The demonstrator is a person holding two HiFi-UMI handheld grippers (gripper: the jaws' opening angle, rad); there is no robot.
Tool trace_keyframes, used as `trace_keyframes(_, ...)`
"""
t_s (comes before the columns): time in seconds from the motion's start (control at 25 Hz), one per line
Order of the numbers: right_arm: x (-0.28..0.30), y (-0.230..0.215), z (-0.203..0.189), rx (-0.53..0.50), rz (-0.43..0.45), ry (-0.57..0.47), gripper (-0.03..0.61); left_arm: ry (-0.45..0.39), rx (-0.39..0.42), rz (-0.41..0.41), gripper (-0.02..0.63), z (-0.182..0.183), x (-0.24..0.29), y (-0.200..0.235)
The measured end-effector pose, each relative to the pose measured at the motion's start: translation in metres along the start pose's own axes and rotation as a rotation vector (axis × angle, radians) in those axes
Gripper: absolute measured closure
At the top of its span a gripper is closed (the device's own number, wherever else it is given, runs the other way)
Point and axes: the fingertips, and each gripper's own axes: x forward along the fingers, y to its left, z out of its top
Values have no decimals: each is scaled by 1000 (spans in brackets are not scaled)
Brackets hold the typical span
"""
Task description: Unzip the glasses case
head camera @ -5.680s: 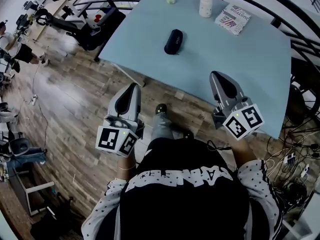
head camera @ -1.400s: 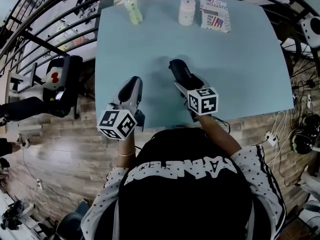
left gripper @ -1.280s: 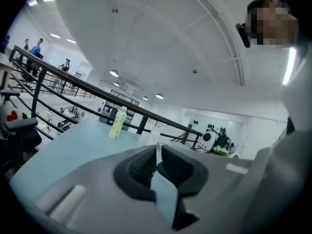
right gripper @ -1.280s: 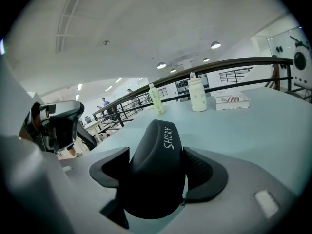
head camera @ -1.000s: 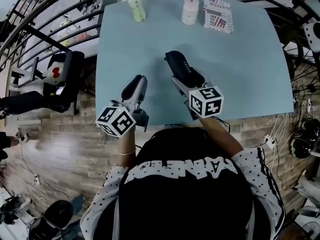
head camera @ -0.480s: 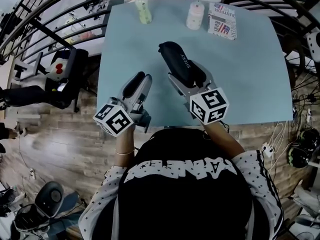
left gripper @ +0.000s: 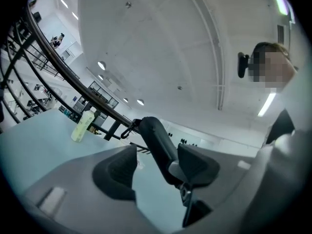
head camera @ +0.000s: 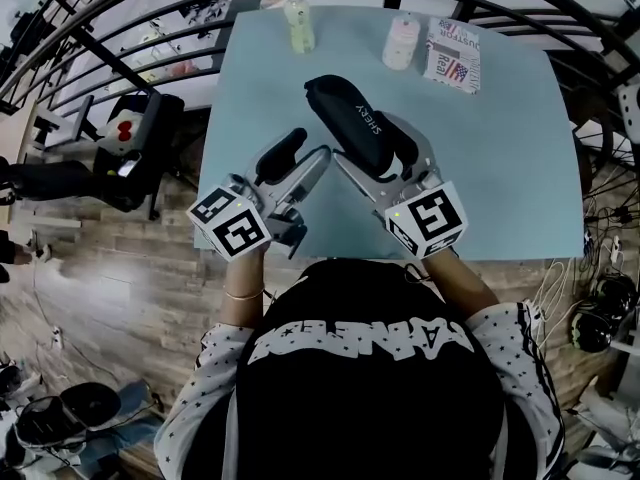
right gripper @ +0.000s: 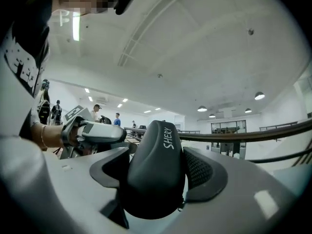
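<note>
- Glasses case [head camera: 352,120]: black shell lettered "SHERY", raised off the table, its near end lodged between the right gripper's jaws.
- Right gripper [head camera: 378,160]: jaws spread wide, both pads pressed against the case's sides.
- Left gripper [head camera: 303,156]: jaws apart, gripping nothing; tips just beside the case.
- Table [head camera: 500,168]: light blue; green bottle [head camera: 300,30], white bottle [head camera: 403,40] and printed packet [head camera: 455,53] along its far edge.

Illumination bright and even, from round and strip ceiling lamps [right gripper: 259,95] seen in both gripper views. Shadows on the pale blue rectangular worktop [head camera: 500,148] are faint. All 3 views bend strongly at the edges; corners go dark. The grey left claw [left gripper: 155,169] reads soft near the lens.
</note>
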Motion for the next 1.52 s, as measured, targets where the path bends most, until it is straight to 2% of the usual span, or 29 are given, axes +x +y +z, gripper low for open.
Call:
trace_keyframes(0.32, 1, 20, 9, -200, 90, -17, 224, -9, -56, -101, 614, 5, 9, -18)
trace_keyframes(0.52, 4, 43, 9, -293, 199, -32, 225, 18, -64, -124, 614, 2, 14, -20)
trace_keyframes(0.8, 1, 78, -1, -493, 319, -32, 224, 21, -94, -121, 614, -5, 13, -19)
trace_keyframes(1.32, 5, 79, -14, -503, 344, 3, 212, 48, -152, -109, 614, -13, 13, -9)
trace_keyframes(1.44, -7, 79, -9, -454, 401, -36, 207, 47, -161, -123, 614, -14, 14, -17)
trace_keyframes(1.52, -19, 75, -2, -437, 464, -57, 209, 55, -123, -139, 614, -11, 16, -26)
